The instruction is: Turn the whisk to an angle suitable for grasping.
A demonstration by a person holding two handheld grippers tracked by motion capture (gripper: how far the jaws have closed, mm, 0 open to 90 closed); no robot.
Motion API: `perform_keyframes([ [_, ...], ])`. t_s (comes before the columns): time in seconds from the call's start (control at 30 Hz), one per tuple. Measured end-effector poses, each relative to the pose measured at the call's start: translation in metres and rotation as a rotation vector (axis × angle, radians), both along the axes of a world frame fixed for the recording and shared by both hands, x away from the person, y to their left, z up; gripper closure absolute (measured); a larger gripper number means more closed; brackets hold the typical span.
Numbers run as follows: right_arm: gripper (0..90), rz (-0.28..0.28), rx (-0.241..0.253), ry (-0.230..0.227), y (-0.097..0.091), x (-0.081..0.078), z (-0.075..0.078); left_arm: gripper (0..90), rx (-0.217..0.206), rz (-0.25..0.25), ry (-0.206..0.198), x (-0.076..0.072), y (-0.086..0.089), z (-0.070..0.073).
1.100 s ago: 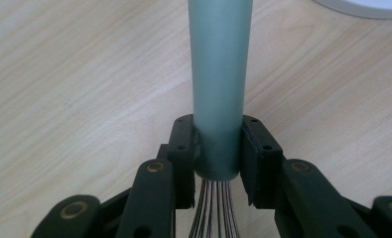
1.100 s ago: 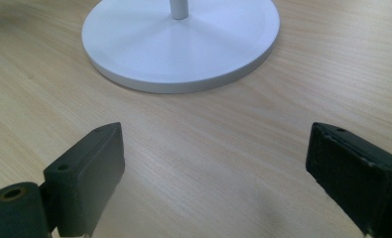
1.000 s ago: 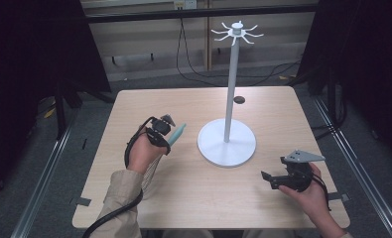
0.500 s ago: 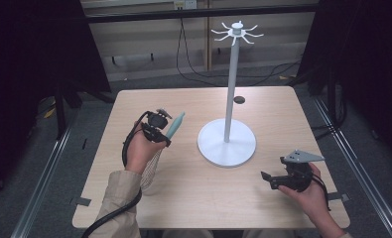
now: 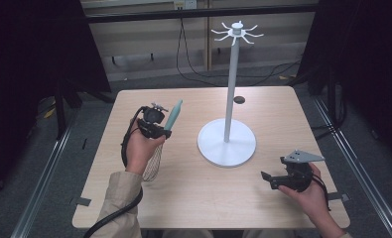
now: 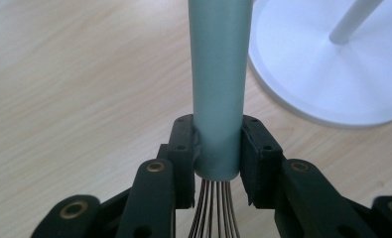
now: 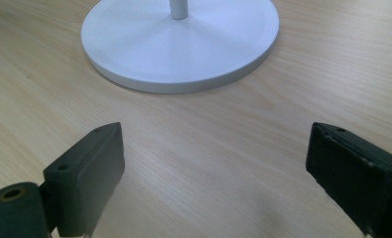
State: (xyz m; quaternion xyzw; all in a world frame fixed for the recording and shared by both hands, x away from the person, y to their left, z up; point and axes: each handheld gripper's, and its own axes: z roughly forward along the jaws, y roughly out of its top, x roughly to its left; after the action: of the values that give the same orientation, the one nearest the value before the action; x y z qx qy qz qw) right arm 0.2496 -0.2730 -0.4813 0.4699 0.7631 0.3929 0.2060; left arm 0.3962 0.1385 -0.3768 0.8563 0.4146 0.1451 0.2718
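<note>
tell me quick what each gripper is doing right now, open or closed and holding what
Left gripper: closed on the whisk, gripping its grey-green handle just above the wires.
Right gripper: open, holding nothing, near the white stand.

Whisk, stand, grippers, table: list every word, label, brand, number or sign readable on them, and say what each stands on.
None: no readable text on the whisk, the white stand, the left gripper, the right gripper or the table.
</note>
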Motion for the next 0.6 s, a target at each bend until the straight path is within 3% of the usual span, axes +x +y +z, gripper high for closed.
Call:
perform_keyframes([
  [0.23, 7.9, 0.001, -0.001, 0.000, 0.0004, 0.0000, -0.0001, 69.8, -0.075, 0.034, -0.051, -0.0018, 0.0014, 0.0013],
  [0.3, 7.9, 0.002, -0.001, -0.001, 0.0004, 0.0000, 0.0000, 69.8, -0.078, 0.028, -0.068, -0.0025, 0.0026, 0.0029],
  [0.37, 7.9, 0.001, -0.002, -0.003, 0.0003, -0.0001, 0.0000, 69.8, -0.101, 0.046, -0.111, -0.0037, 0.0039, 0.0044],
  [0.4, 7.9, 0.001, -0.001, -0.002, 0.0003, -0.0001, 0.0000, 69.8, -0.101, 0.046, -0.111, -0.0037, 0.0039, 0.0044],
  [0.53, 7.9, 0.001, -0.004, -0.002, 0.0006, -0.0005, 0.0004, 69.8, -0.154, 0.071, -0.175, -0.0070, 0.0044, 0.0067],
  [0.6, 8.0, 0.002, -0.004, -0.003, 0.0003, -0.0004, 0.0005, 69.8, -0.153, 0.073, -0.200, -0.0087, 0.0049, 0.0081],
])
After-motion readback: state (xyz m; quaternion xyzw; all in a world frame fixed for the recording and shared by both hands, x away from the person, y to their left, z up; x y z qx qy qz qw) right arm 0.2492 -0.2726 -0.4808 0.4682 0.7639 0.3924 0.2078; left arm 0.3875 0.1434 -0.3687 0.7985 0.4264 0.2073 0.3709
